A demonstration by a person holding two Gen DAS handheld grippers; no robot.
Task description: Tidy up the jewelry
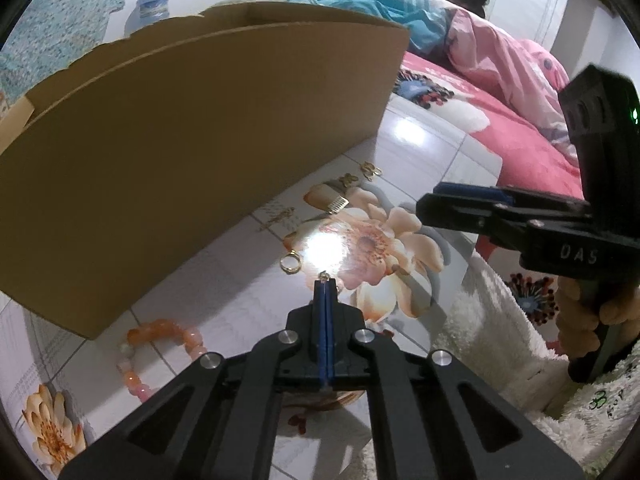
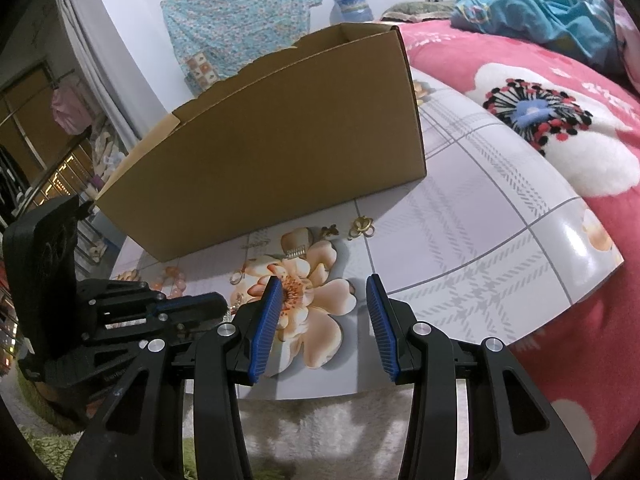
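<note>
The left gripper (image 1: 325, 280) has its blue pads pressed together, and a tiny gold piece of jewelry (image 1: 325, 276) peeks out at the very tips, so it seems pinched there, just above the glossy flower-printed surface (image 1: 404, 140). The hold is on a sliver of metal only; a tilt or a jolt on the way up could let it slide out, and on the bright glare patch it would be hard to find again.

The right gripper (image 2: 322, 308) hangs with its pads apart and nothing between them, over the printed peach flower.

Just beside the left tips lies a pair of small gold hoop earrings (image 1: 291, 263). Nearer the camera on the left sits an orange and pink beaded bracelet (image 1: 160, 344). Farther on are a thin gold chain (image 1: 276, 218), a small gold comb-shaped clip (image 1: 338, 203) and two gold floral pieces (image 1: 360, 174).

Behind them stands the open brown cardboard box (image 1: 192, 132), presumably the destination; its tall near wall must be cleared, or the gripper could knock it. Beyond is a bed with a pink floral blanket (image 2: 532, 120).
</note>
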